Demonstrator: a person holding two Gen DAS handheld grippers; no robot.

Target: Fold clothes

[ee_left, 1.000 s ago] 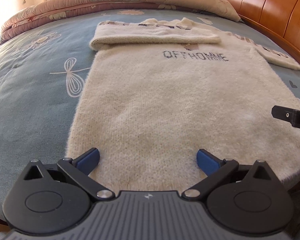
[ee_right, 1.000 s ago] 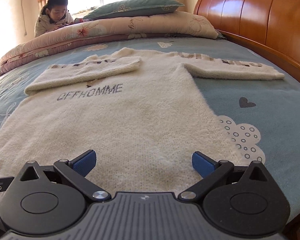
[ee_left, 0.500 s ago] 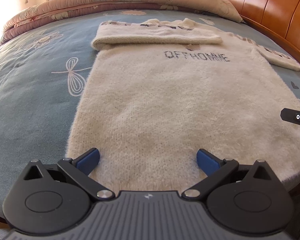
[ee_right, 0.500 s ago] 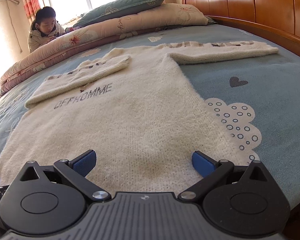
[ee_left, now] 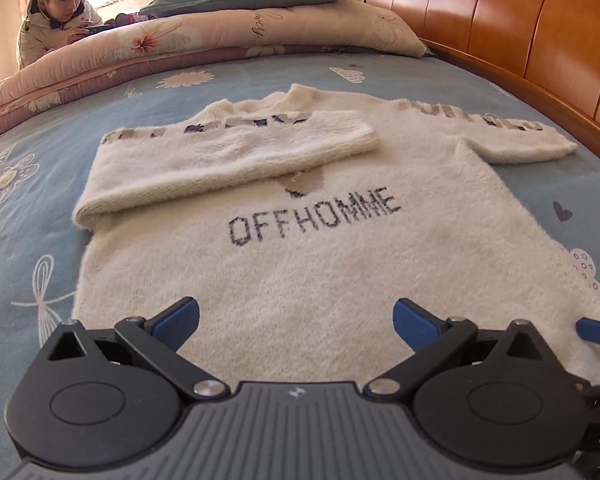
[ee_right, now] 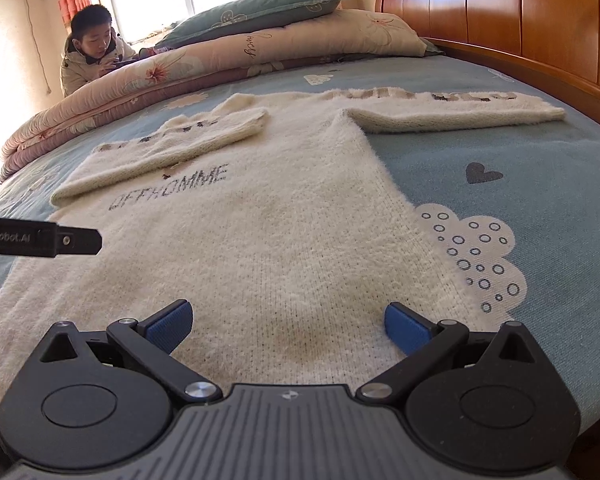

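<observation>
Left wrist view: left gripper [ee_left: 296,318] level above the hem of the cream fuzzy knit sweater [ee_left: 300,248], jaws spread wide, empty. Sweater flat on the blue patterned bedsheet [ee_left: 32,208], one sleeve folded across the chest. Right wrist view: right gripper [ee_right: 287,320] low over the hem's right part, jaws parted, holding nothing; other sleeve extended.

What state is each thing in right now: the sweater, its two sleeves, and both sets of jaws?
sweater: spread flat on the bed, front up, body not yet folded.
left sleeve: folded in across the chest.
right sleeve: stretched out flat on the bedsheet, unfolded.
left gripper: jaws wide open, holding nothing, over the hem.
right gripper: jaws wide open, holding nothing, over the hem.
quilt: folded, at the far edge.
</observation>
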